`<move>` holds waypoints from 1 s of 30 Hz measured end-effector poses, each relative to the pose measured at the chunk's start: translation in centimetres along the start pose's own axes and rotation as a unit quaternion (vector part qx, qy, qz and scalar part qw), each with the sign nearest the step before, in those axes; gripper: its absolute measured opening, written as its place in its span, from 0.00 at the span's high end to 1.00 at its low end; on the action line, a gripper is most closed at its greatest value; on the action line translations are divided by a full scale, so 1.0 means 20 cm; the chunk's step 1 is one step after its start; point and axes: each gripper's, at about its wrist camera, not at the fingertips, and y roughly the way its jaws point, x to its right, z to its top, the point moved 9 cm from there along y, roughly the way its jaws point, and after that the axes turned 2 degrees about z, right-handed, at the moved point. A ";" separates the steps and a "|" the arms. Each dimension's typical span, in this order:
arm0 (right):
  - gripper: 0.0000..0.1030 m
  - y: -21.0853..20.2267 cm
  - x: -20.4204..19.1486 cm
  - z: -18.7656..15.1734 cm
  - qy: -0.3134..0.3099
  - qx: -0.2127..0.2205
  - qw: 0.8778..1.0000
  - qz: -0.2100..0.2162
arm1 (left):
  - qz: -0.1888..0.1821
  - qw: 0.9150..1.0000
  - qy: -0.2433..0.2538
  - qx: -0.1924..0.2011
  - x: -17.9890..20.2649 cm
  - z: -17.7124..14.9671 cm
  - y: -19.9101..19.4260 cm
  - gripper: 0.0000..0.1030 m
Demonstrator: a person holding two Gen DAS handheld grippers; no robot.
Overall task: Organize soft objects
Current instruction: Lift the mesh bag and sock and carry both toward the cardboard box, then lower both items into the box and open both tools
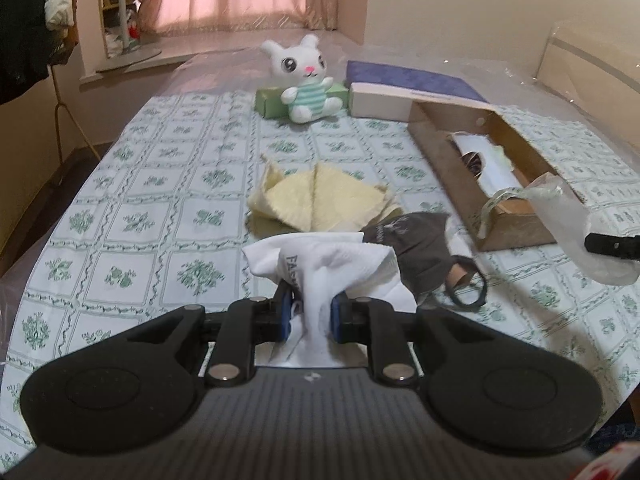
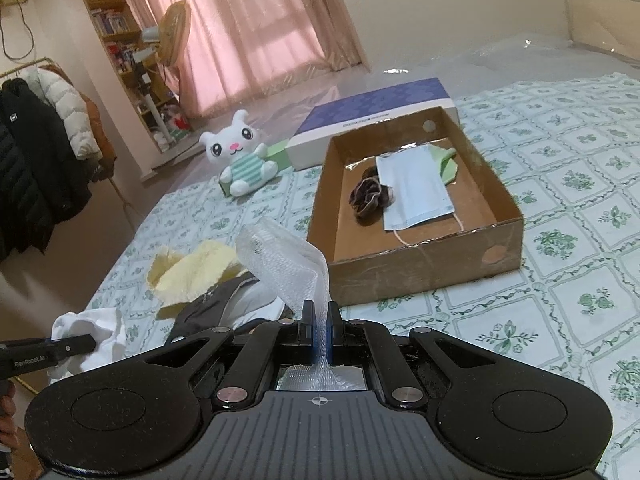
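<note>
Your left gripper (image 1: 310,314) is clenched on a white sock (image 1: 320,264), lifted over the bed (image 1: 132,200); its lower end hides behind the fingers. Your right gripper (image 2: 318,330) pinches a white mesh cloth (image 2: 280,260). The cardboard box (image 2: 420,268) holds a face mask (image 2: 416,192), partly covering a dark scrunchie (image 2: 368,196).

A white sock (image 1: 320,264), a pale yellow cloth (image 1: 320,200) and a brown box (image 2: 420,264) lie on green-flowered checked bedding (image 1: 160,184).
</note>
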 end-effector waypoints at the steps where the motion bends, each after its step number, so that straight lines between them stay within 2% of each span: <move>1: 0.96 -0.01 0.01 0.00 0.002 0.002 1.000 0.000 | -0.001 1.000 0.002 0.002 0.02 0.01 -0.01 0.83; 19: 0.96 -0.29 0.10 0.12 0.022 0.064 0.998 -0.007 | -0.055 0.996 0.055 0.037 0.38 0.19 -0.07 0.83; 30: 0.96 -0.28 0.18 0.28 0.040 0.088 0.995 -0.007 | -0.107 0.990 0.076 0.046 0.68 0.38 0.05 0.83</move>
